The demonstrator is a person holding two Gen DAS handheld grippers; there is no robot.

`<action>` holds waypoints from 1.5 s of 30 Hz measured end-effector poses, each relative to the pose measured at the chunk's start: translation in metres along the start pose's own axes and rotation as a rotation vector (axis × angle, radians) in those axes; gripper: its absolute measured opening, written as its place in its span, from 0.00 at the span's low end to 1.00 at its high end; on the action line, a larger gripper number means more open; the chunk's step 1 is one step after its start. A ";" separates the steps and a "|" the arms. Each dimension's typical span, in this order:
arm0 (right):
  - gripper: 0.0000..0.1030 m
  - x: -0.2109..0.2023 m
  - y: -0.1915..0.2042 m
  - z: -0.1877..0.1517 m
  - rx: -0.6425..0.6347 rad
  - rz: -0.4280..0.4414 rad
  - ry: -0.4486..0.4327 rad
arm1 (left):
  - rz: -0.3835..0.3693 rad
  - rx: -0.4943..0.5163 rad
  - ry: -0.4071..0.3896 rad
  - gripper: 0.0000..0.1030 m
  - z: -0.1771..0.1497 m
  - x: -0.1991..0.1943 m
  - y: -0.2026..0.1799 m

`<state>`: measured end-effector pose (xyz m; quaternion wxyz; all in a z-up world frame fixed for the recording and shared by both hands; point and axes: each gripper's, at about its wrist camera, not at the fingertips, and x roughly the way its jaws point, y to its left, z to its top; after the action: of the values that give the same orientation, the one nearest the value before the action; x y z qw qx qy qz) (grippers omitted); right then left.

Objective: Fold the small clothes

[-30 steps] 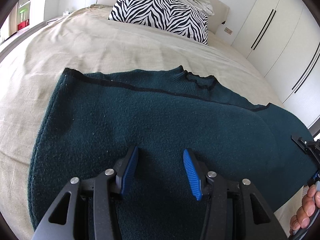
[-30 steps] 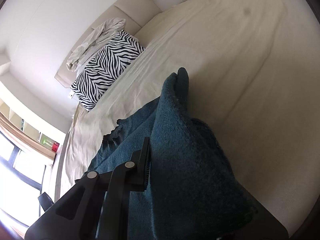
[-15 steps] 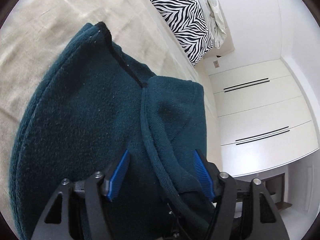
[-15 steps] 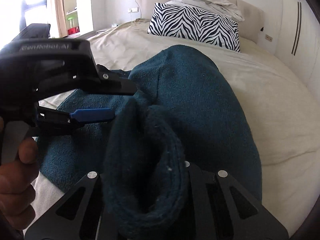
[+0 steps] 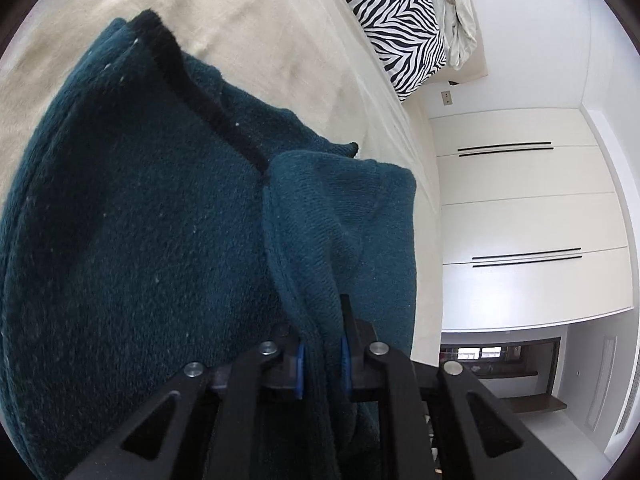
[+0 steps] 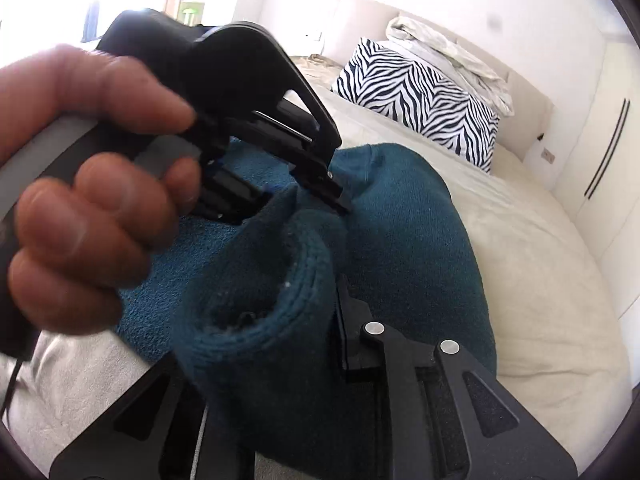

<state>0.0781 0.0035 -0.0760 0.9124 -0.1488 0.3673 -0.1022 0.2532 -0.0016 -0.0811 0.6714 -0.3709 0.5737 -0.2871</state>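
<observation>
Left wrist view: my left gripper point(image 5: 322, 364) had just been closing and now pinched a fold of the dark teal garment point(image 5: 132, 248) between its blue pads point(image 5: 345, 364); the rest lay on the beige bed point(image 5: 256, 20).
Right wrist view: my right gripper point(image 6: 288, 344) was pressed onto a thick bunched edge of the garment, with my left hand point(image 6: 80, 184) just above it.
Progress: I judged one side brought over the body; final folds and flattening remained.

no readable text, labels, brands or numbers anywhere
</observation>
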 end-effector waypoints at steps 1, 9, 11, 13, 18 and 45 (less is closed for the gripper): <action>0.15 -0.005 0.005 -0.002 -0.034 -0.002 -0.012 | 0.017 0.026 0.002 0.14 0.001 -0.002 -0.003; 0.09 -0.029 0.046 -0.013 -0.238 -0.047 -0.077 | 0.045 0.093 0.002 0.13 0.016 -0.027 -0.009; 0.08 -0.032 0.056 -0.008 -0.270 -0.048 -0.099 | 0.058 0.114 -0.002 0.13 0.022 -0.039 -0.009; 0.08 -0.031 0.066 -0.004 -0.307 -0.034 -0.112 | 0.077 0.133 -0.009 0.13 0.030 -0.050 -0.008; 0.08 -0.028 0.089 -0.005 -0.391 0.035 -0.130 | 0.147 0.164 -0.022 0.13 0.040 -0.070 0.009; 0.17 -0.052 -0.098 -0.053 0.560 0.521 0.094 | 0.460 0.472 -0.154 0.40 -0.032 -0.068 -0.018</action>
<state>-0.0033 -0.0830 -0.0450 0.8952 0.2093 0.3922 0.0299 0.2102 0.0375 -0.0304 0.8274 -0.0866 0.5077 -0.2239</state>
